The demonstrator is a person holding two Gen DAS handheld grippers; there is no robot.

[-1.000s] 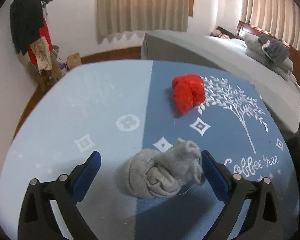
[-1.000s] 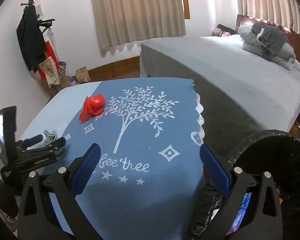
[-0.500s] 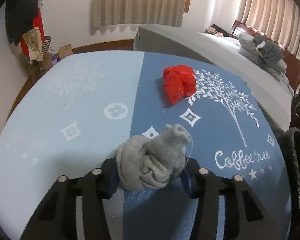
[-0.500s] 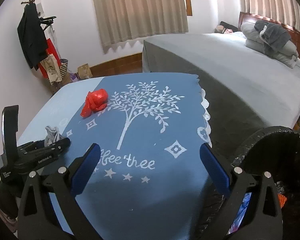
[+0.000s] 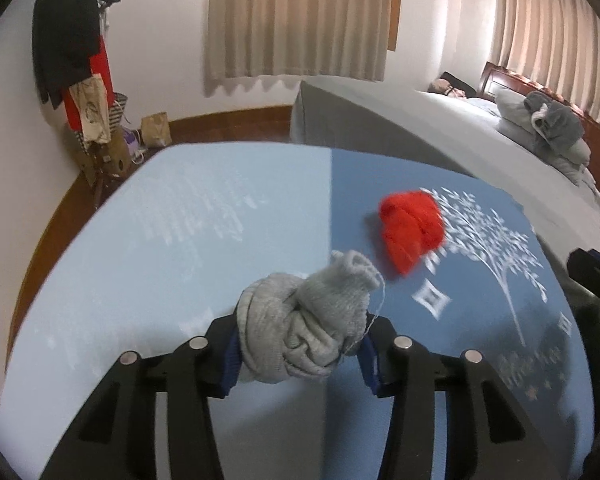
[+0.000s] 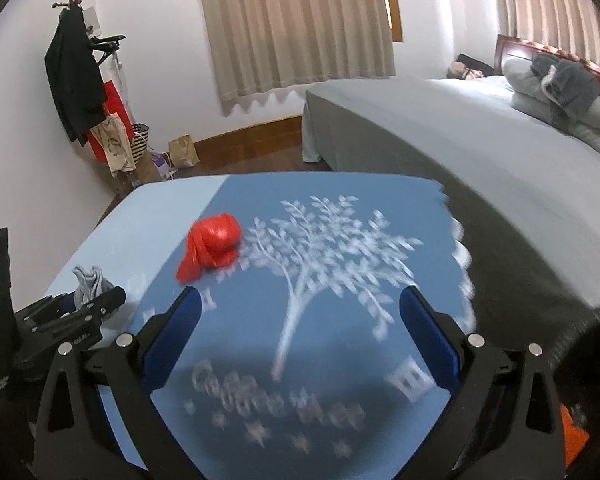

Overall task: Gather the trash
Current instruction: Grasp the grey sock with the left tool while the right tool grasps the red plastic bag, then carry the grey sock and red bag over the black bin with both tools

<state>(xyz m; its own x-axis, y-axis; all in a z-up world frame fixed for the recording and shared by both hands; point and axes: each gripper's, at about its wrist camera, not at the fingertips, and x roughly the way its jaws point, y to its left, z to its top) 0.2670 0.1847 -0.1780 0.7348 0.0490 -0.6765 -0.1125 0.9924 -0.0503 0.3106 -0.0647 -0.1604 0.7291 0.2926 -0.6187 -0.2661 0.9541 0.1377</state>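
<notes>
Your left tongs (image 5: 300, 354) are clenched on the grey sock bundle (image 5: 306, 330), its blue pads pressed into both sides of the knotted cloth, and a loose thread hangs off the bundle's right side. The bundle sits over the seam where the light blue half of the surface (image 5: 188, 240) meets the dark blue half. Beyond the bundle and to its right, well apart from it, the red plastic bag (image 5: 412, 228) lies crumpled on the dark blue half, touching the left edge of the white tree print (image 5: 496, 248).

Your right tongs (image 6: 300, 332) are released, fingers spread wide above the tree print, gripping nothing. From that side, the red plastic bag (image 6: 212, 250) lies just beyond the left finger, and the sock bundle (image 6: 90, 286) pokes out of your left tongs (image 6: 82, 306) further left of the bag. Right of the tree print, past the surface's scalloped edge, stands the grey bed (image 6: 480, 152).
</notes>
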